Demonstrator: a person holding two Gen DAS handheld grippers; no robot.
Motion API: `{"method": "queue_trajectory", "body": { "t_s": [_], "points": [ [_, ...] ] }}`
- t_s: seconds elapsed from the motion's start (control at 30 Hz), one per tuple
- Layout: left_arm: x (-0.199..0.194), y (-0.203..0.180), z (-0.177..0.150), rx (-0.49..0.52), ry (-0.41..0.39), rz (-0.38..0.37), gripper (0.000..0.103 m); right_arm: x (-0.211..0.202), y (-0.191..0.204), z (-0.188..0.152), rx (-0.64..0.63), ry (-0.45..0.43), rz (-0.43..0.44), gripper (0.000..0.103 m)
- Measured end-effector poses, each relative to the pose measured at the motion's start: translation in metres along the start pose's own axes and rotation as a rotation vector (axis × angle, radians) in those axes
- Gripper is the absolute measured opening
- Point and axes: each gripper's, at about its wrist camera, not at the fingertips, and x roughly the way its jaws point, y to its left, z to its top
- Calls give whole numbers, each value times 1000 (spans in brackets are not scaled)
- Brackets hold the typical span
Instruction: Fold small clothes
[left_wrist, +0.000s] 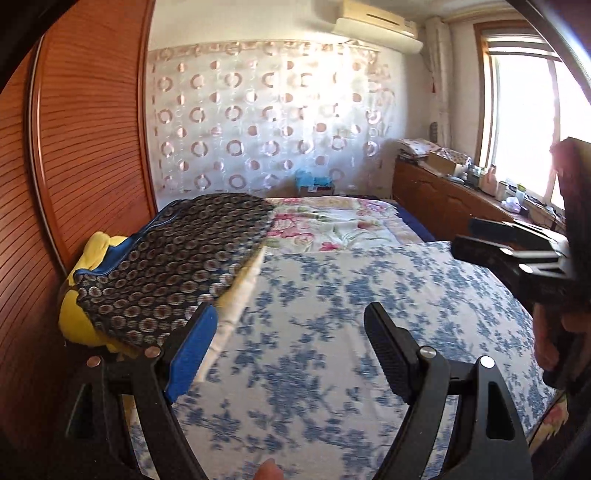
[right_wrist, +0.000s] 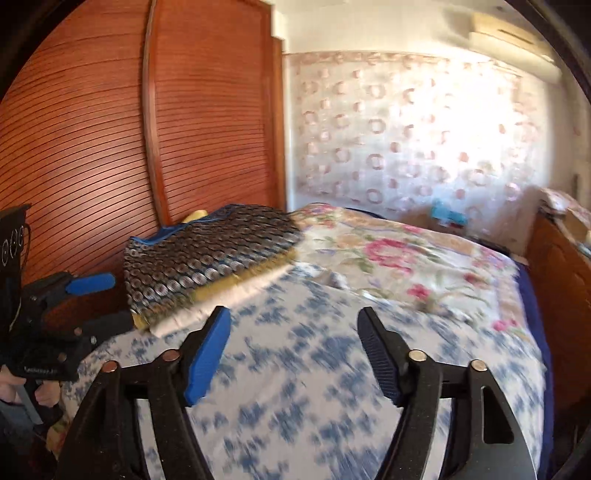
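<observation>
Left gripper (left_wrist: 291, 321): spread wide, nothing between; one finger faced with a smooth blue pad (left_wrist: 192, 354), the other with a ribbed black pad; hovering over the blue-print cloth. Seen also from the right wrist view at the left edge (right_wrist: 88, 295), jaws apart there too.
Right gripper (right_wrist: 293, 325): likewise wide apart and bare, blue pad on one side, ribbed black on the other; visible from the left wrist view only as black hardware at the right edge (left_wrist: 517, 251).
Wardrobe (left_wrist: 85, 129): reddish-brown wood, fine horizontal slats, curved trim strip.
Bed cover (left_wrist: 351, 221): pale quilt with pink roses, farther half of the bed.
Blue-print cloth (right_wrist: 314, 387): white with blue flower sprays, flat, smooth, nearer half.
Folded clothes stack (left_wrist: 173, 266): against the wardrobe at the bed's left side, well apart from both grippers; top piece dark, covered in small ring motifs, blue edging, rounded outline.
Yellow garment (left_wrist: 79, 321): soft, bunched, under the dark piece.
White layer (right_wrist: 221, 306): thin, flat, bottom of the stack.
</observation>
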Motion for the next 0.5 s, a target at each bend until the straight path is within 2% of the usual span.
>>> {"method": "queue_trajectory", "body": {
  "t_s": [0.3,0.5],
  "points": [
    [-22,-46,-2,21,-35,-31,82,-97,-2,-40,108,-67,-147,82],
    [-30,-61,-6,10,-54,-35,82,-131,13,-55,124,-107,-181,82]
  ]
}}
